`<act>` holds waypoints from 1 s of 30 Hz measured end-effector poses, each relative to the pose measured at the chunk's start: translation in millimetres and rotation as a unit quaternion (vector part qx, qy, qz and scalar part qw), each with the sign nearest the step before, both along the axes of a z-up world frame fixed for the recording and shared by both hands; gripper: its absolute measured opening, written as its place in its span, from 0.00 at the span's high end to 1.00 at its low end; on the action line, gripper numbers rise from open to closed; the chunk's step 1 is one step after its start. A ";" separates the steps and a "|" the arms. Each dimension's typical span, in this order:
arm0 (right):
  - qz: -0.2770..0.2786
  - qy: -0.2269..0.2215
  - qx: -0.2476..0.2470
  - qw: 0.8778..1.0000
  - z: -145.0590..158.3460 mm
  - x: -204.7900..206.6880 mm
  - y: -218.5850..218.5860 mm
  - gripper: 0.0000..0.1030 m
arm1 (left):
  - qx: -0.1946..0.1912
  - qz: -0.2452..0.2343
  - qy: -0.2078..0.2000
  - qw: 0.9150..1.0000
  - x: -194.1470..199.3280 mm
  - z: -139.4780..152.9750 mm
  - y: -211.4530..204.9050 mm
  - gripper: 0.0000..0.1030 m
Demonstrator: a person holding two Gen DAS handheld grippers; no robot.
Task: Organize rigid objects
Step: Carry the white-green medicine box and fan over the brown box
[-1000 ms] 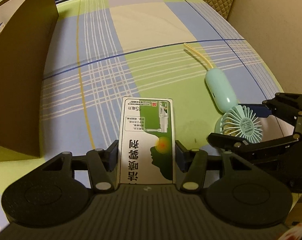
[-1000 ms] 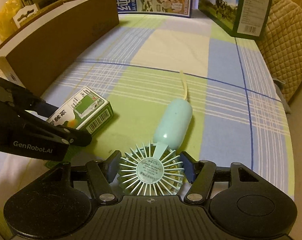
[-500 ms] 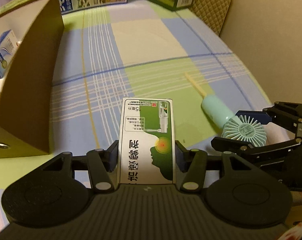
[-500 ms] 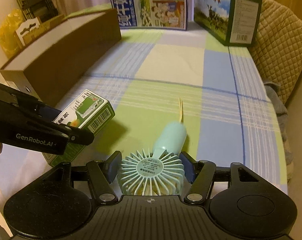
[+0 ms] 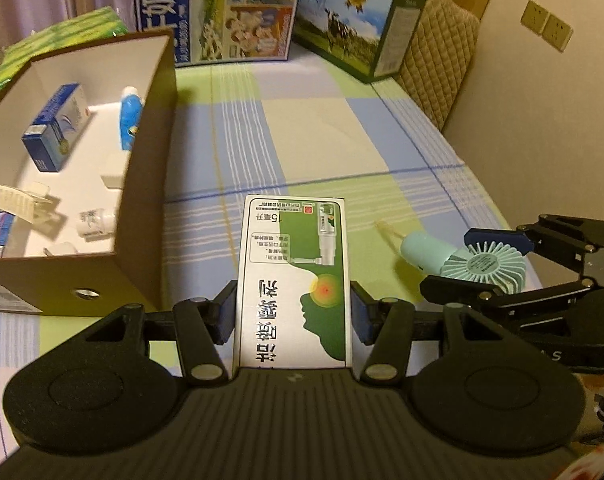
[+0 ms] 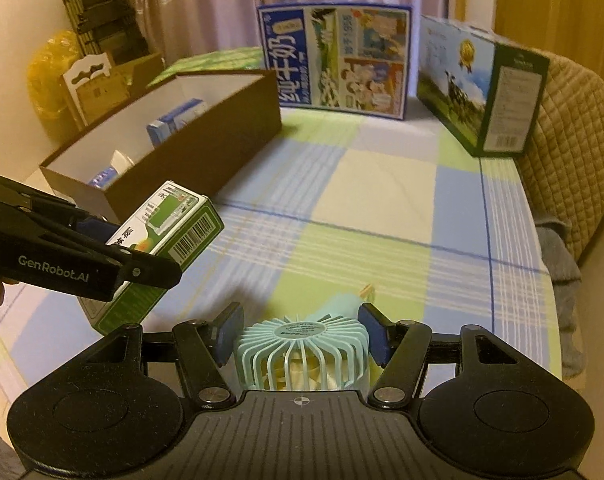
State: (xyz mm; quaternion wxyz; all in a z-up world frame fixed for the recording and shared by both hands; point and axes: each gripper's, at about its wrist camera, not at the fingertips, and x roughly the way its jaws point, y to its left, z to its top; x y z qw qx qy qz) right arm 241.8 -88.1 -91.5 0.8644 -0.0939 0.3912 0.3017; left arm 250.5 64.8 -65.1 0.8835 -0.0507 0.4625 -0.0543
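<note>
My left gripper [image 5: 293, 312] is shut on a green and white medicine box [image 5: 294, 272] and holds it above the checked tablecloth; the box also shows in the right wrist view [image 6: 166, 236]. My right gripper [image 6: 300, 334] is shut on the head of a mint handheld fan [image 6: 302, 352], lifted off the cloth; the fan shows at the right of the left wrist view [image 5: 462, 258]. A brown open box [image 5: 142, 184] with white inside stands to the left and holds a blue carton [image 5: 56, 132], a blue tube and small bottles.
Two large milk cartons [image 6: 338, 64] [image 6: 482, 96] stand at the table's far edge. A quilted chair back [image 6: 574, 136] is at the right. A yellow bag and black rack [image 6: 94, 28] are beyond the brown box [image 6: 206, 148].
Both grippers have risen with their loads: the medicine box and the fan have come up off the cloth. The inside of the brown box has come into view.
</note>
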 end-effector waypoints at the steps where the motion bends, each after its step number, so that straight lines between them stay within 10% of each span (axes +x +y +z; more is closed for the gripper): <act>1: 0.003 -0.004 0.000 1.000 3.2 0.1 2.6 0.42 | -0.001 0.002 -0.005 1.000 -2.1 3.8 2.7 0.50; 30: 0.186 -0.138 0.032 0.972 84.7 17.3 184.4 0.42 | 0.042 0.096 -0.087 0.991 1.8 88.5 163.7 0.50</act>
